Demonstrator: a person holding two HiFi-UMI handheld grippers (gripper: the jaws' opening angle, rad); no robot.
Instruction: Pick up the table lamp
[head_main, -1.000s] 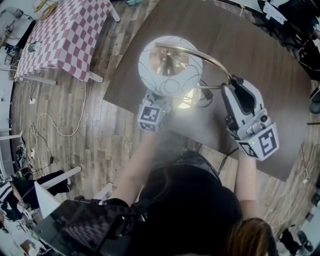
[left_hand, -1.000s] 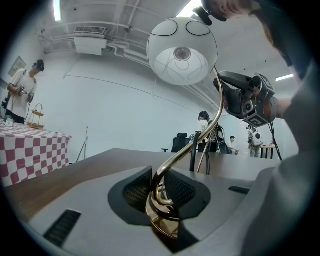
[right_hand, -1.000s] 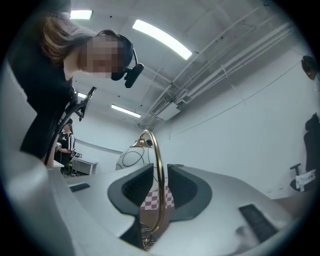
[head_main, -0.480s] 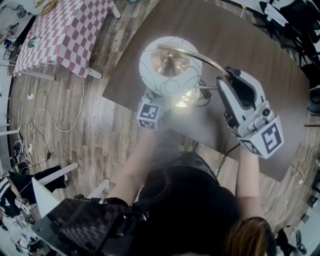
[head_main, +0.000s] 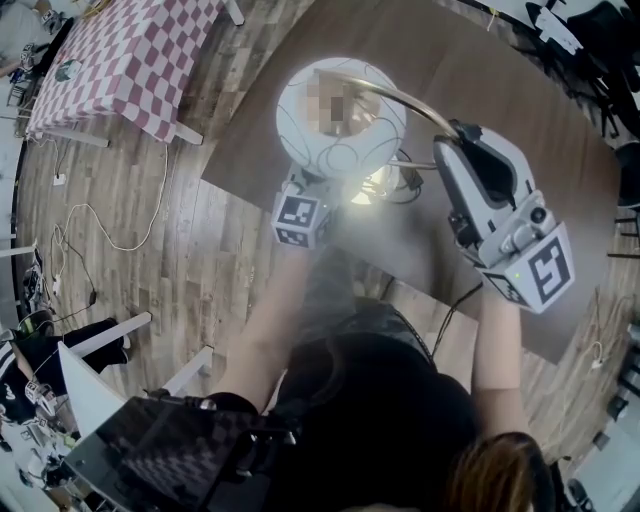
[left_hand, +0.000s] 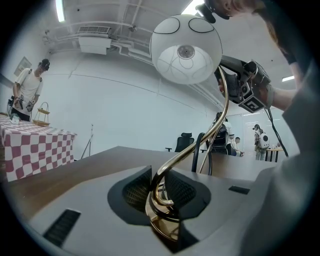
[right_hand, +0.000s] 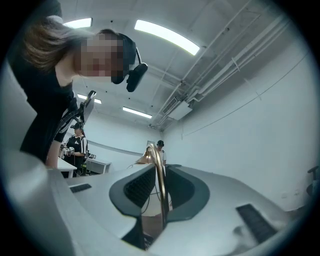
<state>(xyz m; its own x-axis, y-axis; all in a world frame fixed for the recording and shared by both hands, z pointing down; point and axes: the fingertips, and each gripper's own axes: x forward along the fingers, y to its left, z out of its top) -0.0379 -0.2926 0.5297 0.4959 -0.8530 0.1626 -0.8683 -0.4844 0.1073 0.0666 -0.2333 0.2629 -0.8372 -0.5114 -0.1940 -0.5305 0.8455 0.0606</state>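
The table lamp has a white globe shade (head_main: 340, 115) on an arched brass stem (head_main: 415, 108) and stands over a dark wooden table (head_main: 520, 110). My left gripper (left_hand: 159, 194) is shut on the brass stem low down, just above the round base (left_hand: 162, 225). In the head view only its marker cube (head_main: 301, 220) shows below the shade. My right gripper (head_main: 458, 140) is shut on the upper arch of the stem (right_hand: 161, 175), to the right of the shade. The shade (left_hand: 186, 47) hangs high above the left jaws.
A red-and-white checked table (head_main: 130, 60) stands at the upper left, with loose cables (head_main: 95, 240) on the wooden floor beside it. A black cord (head_main: 408, 190) lies by the lamp base. An office chair (left_hand: 186, 141) and people stand beyond the table.
My right gripper has risen a little with the stem in it, and the shade sits slightly higher in the head view. The left gripper has kept its place.
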